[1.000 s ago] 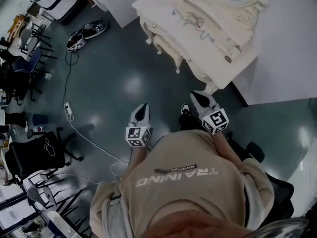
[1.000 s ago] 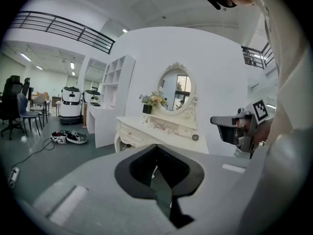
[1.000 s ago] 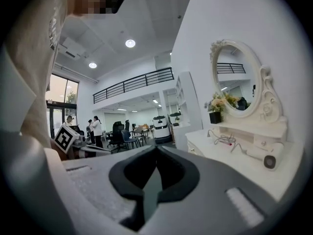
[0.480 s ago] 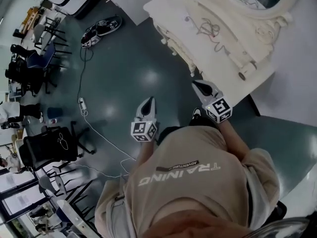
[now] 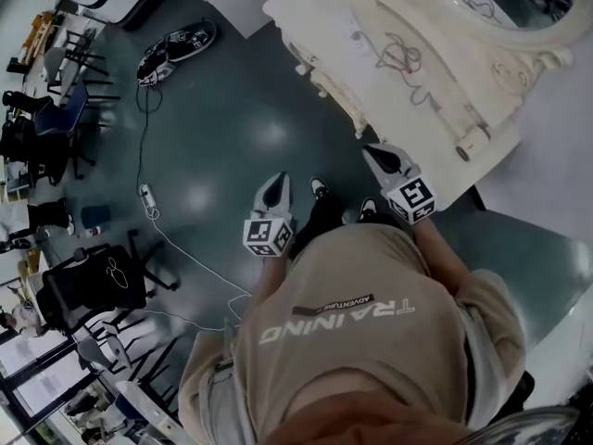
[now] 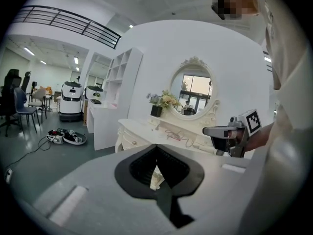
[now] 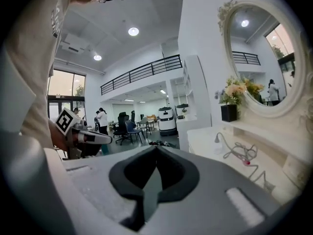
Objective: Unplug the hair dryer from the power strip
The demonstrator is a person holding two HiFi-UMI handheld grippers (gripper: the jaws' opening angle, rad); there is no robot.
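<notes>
left claw (image 5: 278, 183) clenched, empty | right claw (image 5: 376, 154) clenched, empty | both over floor (image 5: 232, 109) beside worktop (image 5: 338, 21) | tangled cord (image 5: 404, 56) on worktop, apart from claws | hair dryer not made out

cream vanity (image 5: 324, 12): oval mirror (image 6: 193, 89) above; flower pot (image 6: 156, 110) on top | black office chair (image 5: 93, 286): well apart, on floor

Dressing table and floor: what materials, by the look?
Dressing table: looks like cream-painted wood, satin finish; carved scrolled legs suggest it, moulded resin possible. Floor: dark, seamless, glossy, probably epoxy or vinyl; lights reflect off it.
</notes>
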